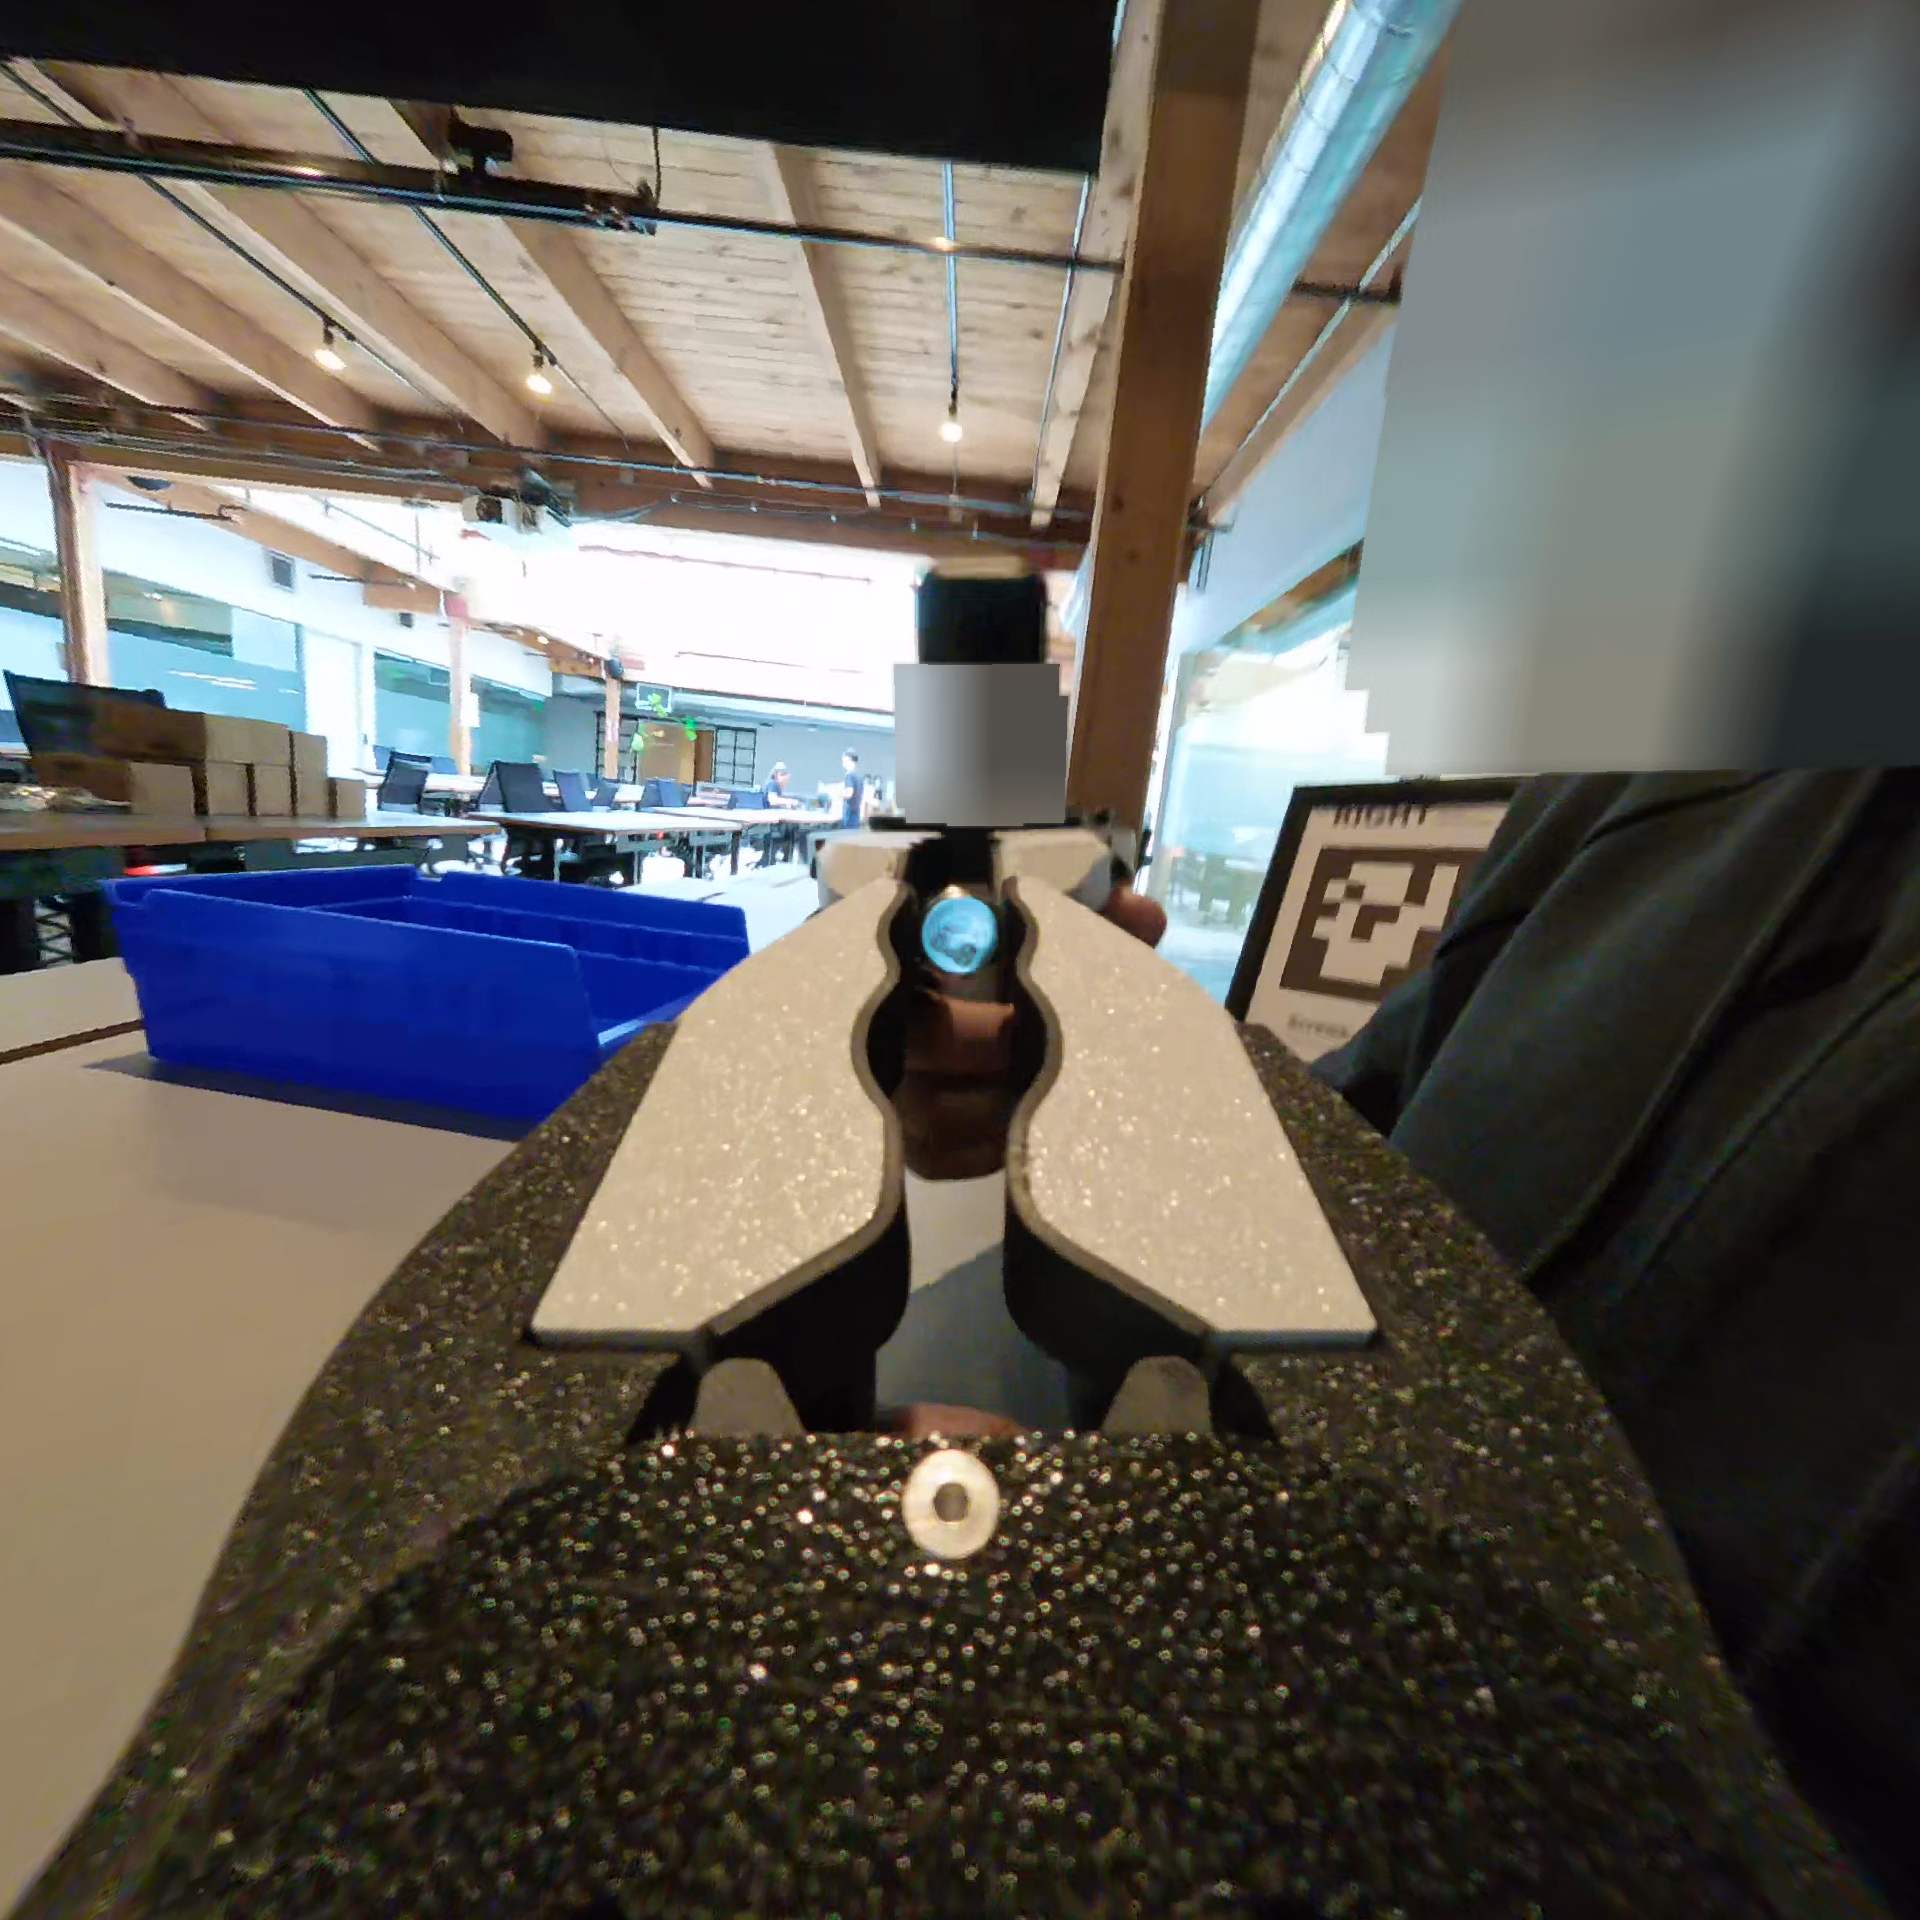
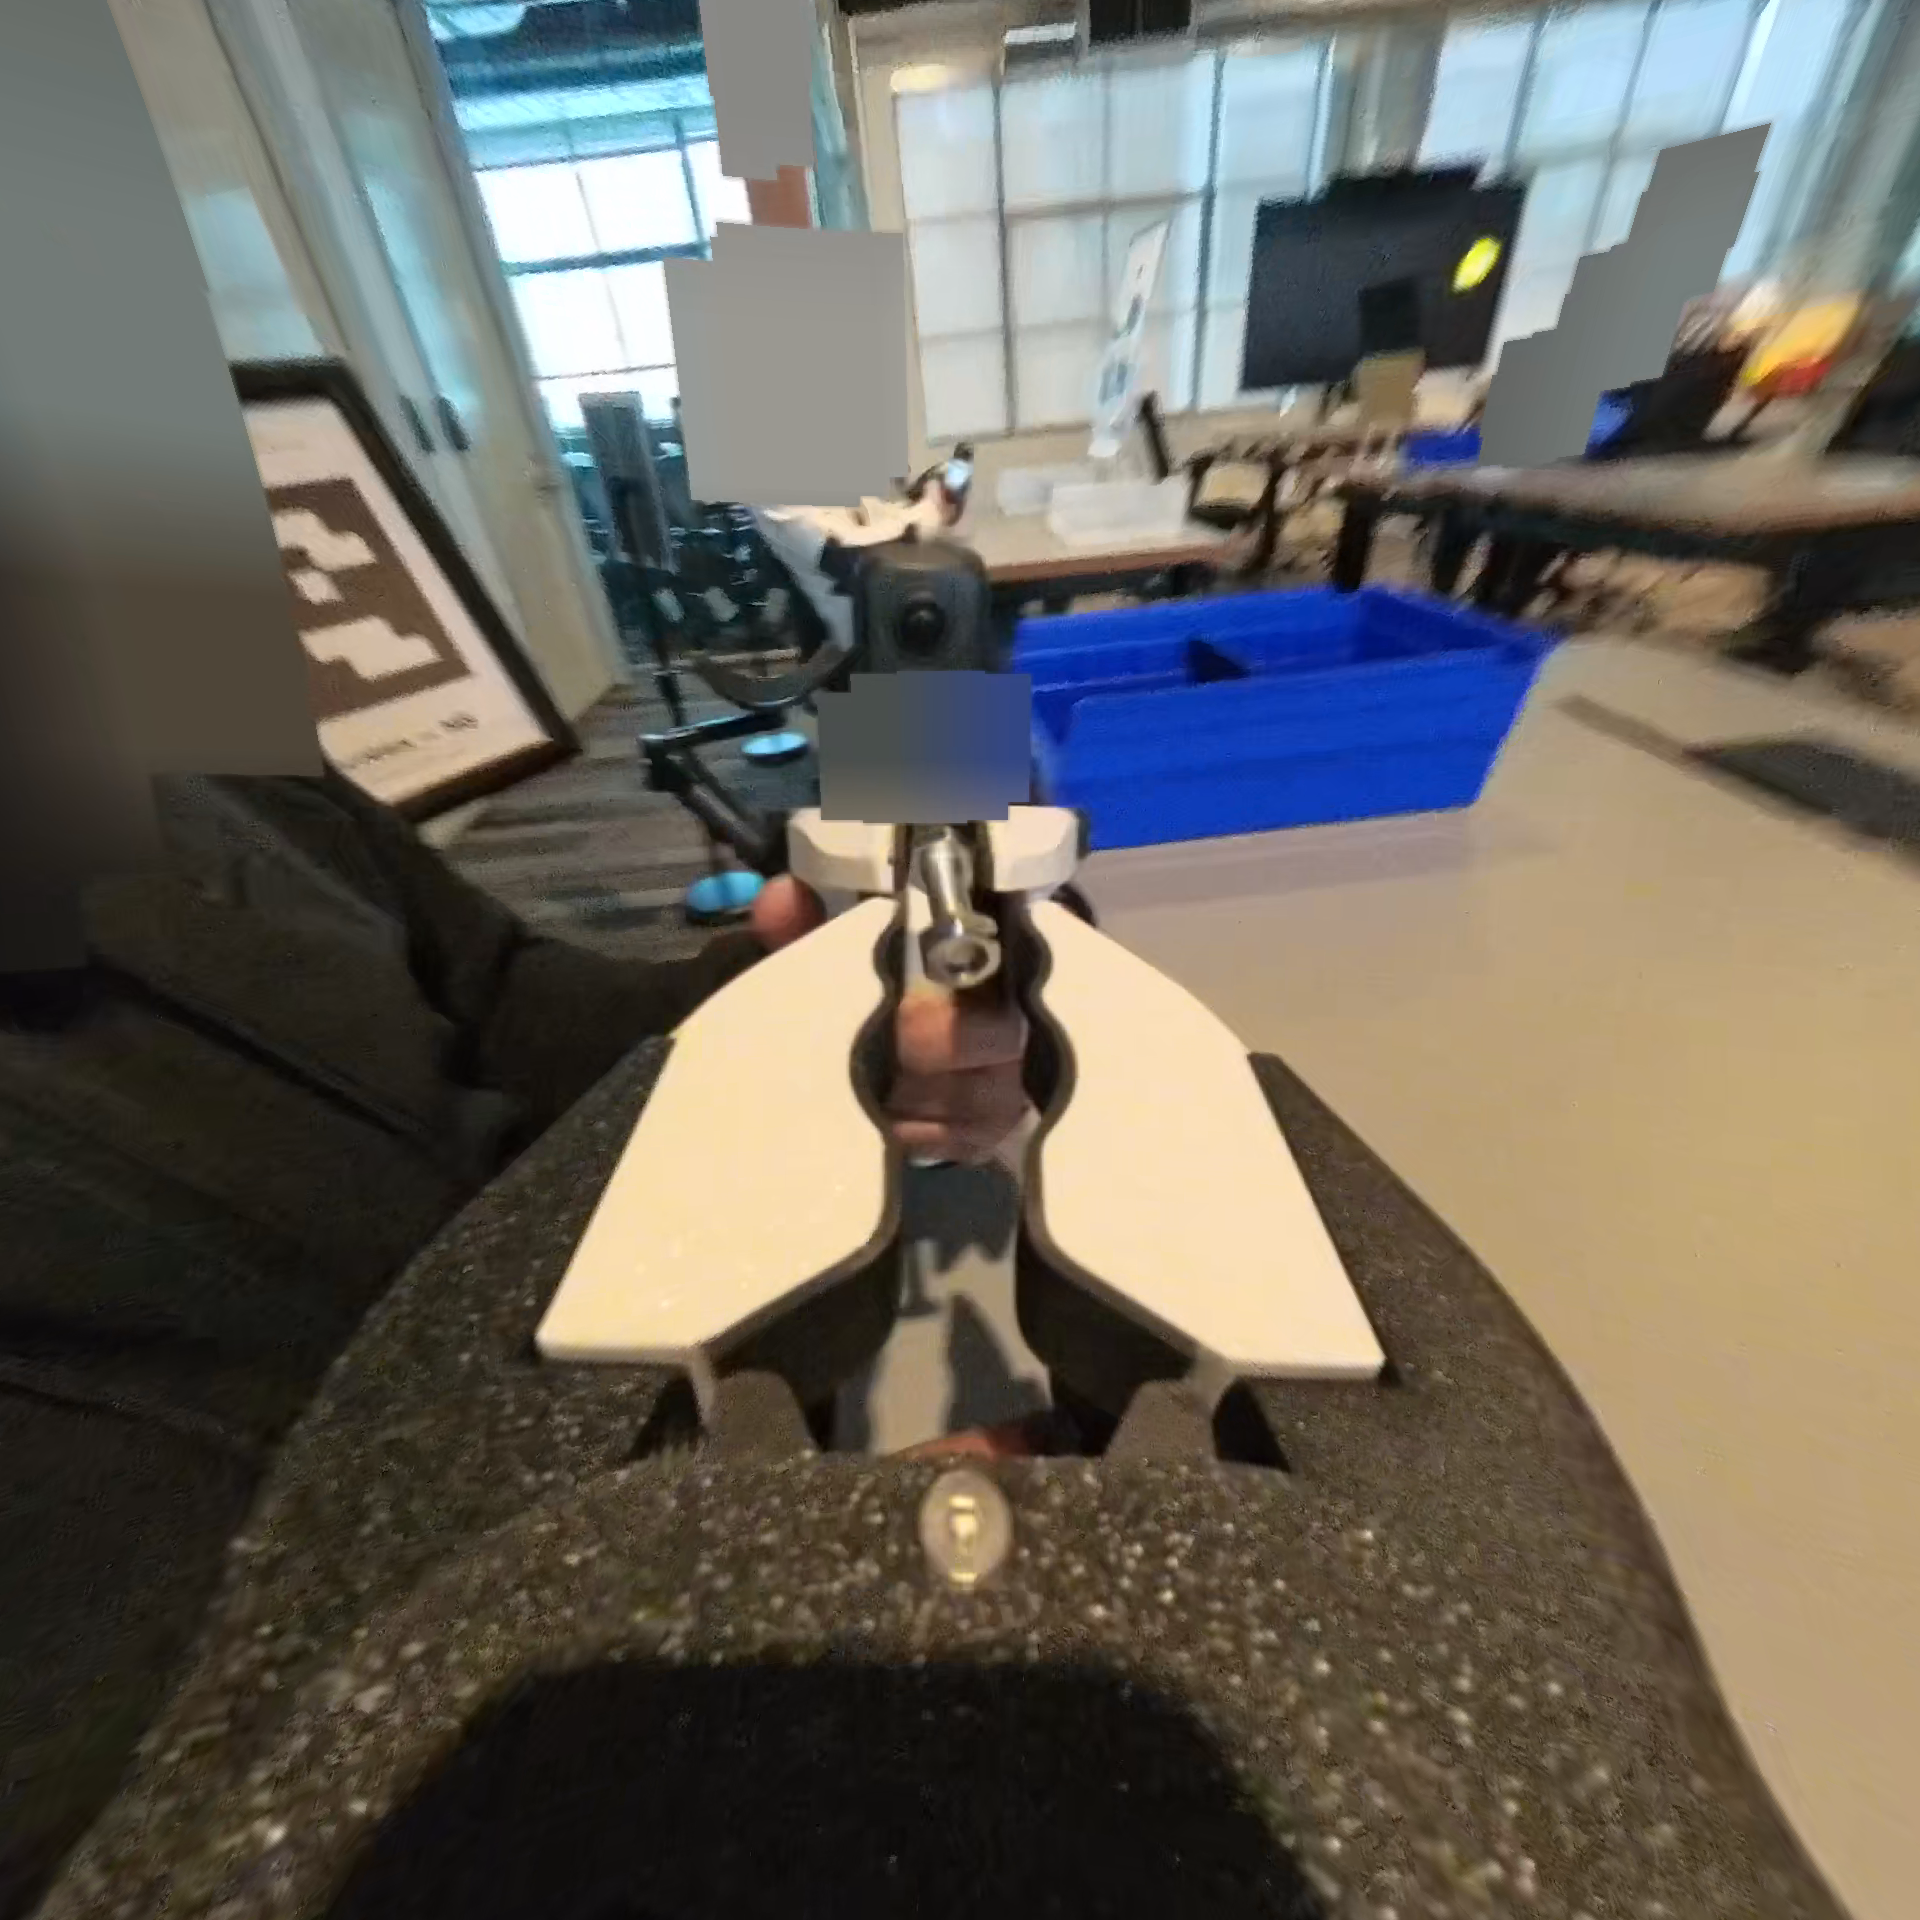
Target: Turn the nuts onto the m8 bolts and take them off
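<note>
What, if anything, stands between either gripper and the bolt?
Nothing visible. The bolt sits between the jaws of the right gripper and the left gripper, which face each other. The blue bin stands aside on the table.

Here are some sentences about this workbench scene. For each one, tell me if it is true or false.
1. A blue bin stands on the table. True.
2. The silver bolt lies flat on the table. False: it is off the table, between the fingertips of the right gripper.
3. The left gripper and the right gripper point toward each other, tips close together. True.
4. The framed black-and-white marker board lies flat on the table. False: it stands tilted, off the table, beside the person's dark sleeve.
5. The bin has only one compartment. False: a divider splits it.
</note>
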Demonstrator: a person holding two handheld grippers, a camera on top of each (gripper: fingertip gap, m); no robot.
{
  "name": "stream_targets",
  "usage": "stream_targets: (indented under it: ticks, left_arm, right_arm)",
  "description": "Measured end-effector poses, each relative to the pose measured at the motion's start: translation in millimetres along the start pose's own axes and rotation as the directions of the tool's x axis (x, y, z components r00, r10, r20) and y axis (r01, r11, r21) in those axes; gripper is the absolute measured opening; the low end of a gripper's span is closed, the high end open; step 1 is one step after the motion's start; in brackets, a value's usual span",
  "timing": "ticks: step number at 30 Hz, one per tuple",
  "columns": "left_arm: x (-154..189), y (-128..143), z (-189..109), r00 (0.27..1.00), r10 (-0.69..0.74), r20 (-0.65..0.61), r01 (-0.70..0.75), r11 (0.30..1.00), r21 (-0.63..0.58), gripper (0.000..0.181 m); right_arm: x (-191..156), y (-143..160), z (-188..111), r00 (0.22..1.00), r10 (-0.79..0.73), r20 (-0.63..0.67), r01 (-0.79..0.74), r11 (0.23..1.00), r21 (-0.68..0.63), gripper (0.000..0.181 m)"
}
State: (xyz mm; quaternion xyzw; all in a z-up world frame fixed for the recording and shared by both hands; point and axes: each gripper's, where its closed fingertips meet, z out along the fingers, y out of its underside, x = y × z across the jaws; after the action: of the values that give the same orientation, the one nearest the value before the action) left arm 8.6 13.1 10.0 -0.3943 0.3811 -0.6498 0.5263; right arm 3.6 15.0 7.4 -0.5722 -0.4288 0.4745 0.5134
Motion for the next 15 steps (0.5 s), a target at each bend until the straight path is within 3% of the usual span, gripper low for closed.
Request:
stream_targets:
  ticks: [3, 7, 11, 15]
  left_arm:
    - [-12, -5, -5, 0.994, -0.105, 0.002, 0.105, 0.992, 0.070, 0.015]
    - [-22, 1, -9, 0.972, -0.235, -0.014, 0.235, 0.971, 0.034, 0.014]
    - [-35, 17, -7, 0.916, -0.400, -0.015, 0.400, 0.916, -0.022, 0.014]
    - [-36, 18, -4, 0.885, -0.463, -0.042, 0.462, 0.886, -0.027, 0.014]
  right_arm:
    - [8, 1, -4, 0.958, -0.263, -0.118, 0.270, 0.962, 0.047, 0.036]
    - [17, 6, -14, 0.804, -0.532, -0.265, 0.565, 0.822, 0.064, 0.031]
    - [30, 18, -21, 0.705, -0.619, -0.346, 0.664, 0.748, 0.014, 0.030]
    - [37, 26, -23, 0.606, -0.694, -0.389, 0.727, 0.682, -0.083, 0.032]
